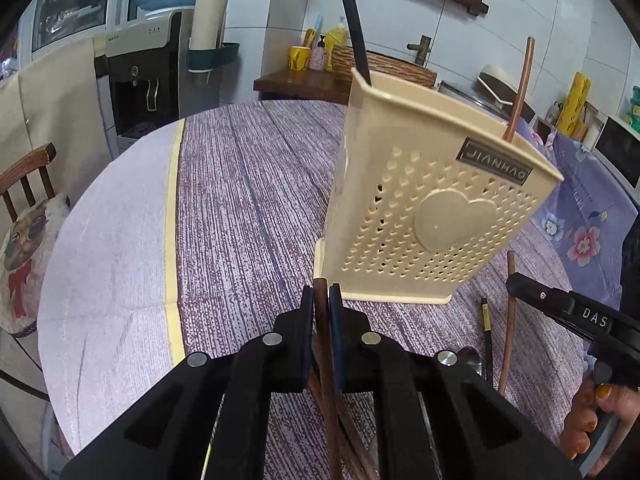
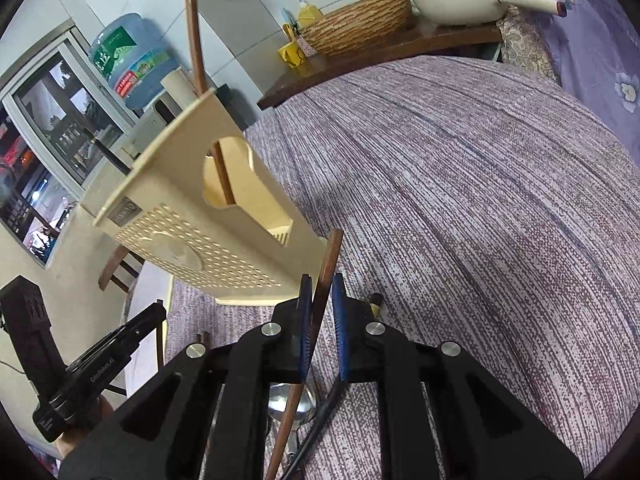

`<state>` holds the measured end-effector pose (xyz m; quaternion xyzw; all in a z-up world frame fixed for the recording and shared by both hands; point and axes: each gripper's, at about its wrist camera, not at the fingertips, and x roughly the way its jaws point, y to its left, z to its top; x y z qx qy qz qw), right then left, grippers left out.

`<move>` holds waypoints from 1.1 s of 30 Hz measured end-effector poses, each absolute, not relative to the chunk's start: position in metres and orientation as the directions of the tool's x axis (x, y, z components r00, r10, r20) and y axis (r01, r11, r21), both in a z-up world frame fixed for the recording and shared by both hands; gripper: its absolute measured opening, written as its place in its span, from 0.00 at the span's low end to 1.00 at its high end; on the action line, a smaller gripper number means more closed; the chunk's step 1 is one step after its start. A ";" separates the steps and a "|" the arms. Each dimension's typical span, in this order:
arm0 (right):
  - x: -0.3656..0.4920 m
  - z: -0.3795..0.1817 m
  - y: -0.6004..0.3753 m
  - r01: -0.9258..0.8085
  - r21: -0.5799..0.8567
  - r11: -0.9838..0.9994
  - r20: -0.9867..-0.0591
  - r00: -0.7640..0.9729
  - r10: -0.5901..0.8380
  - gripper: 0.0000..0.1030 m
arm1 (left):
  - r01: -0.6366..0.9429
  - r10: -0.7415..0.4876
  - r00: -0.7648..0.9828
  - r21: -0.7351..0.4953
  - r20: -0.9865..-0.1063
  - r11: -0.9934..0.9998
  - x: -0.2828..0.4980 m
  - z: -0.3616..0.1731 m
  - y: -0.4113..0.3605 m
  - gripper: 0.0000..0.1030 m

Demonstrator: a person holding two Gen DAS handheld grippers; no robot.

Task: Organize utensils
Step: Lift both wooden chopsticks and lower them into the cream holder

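A cream perforated utensil holder with a raised heart stands on the table, also seen in the right wrist view. A black chopstick and a brown one stand in it. My left gripper is shut on a dark brown chopstick, just in front of the holder's base. My right gripper is shut on a reddish brown chopstick, lifted at a slant beside the holder. Each gripper shows in the other's view: right, left. A metal spoon and a black chopstick lie on the cloth.
The round table carries a purple striped cloth with a pale border on the left. A wooden chair with a cushion stands at its left edge. Behind are a water dispenser, a wicker basket and a white pan.
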<state>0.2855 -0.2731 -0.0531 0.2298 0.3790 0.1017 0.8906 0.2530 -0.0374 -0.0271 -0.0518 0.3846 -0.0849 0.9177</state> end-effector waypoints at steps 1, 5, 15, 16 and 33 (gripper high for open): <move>0.283 -0.049 -0.274 -0.016 0.492 0.870 -0.618 0.697 0.363 0.11 | 0.118 -0.199 0.694 -0.163 -0.692 0.980 0.252 -0.025 -0.037 0.09; 0.273 -0.035 -0.275 -0.050 0.505 0.862 -0.584 0.715 0.383 0.11 | 0.121 -0.210 0.711 -0.177 -0.671 0.977 0.242 -0.015 -0.033 0.09; 0.247 0.006 -0.276 -0.137 0.507 0.851 -0.494 0.763 0.417 0.09 | 0.126 -0.224 0.767 -0.201 -0.602 0.972 0.223 0.017 -0.021 0.08; 0.245 0.009 -0.276 -0.144 0.505 0.851 -0.485 0.768 0.418 0.09 | 0.126 -0.224 0.773 -0.202 -0.594 0.971 0.221 0.020 -0.020 0.08; 0.201 0.063 -0.264 -0.264 0.382 0.886 -0.366 0.837 0.407 0.09 | 0.161 -0.243 0.847 -0.207 -0.472 0.965 0.187 0.066 -0.012 0.08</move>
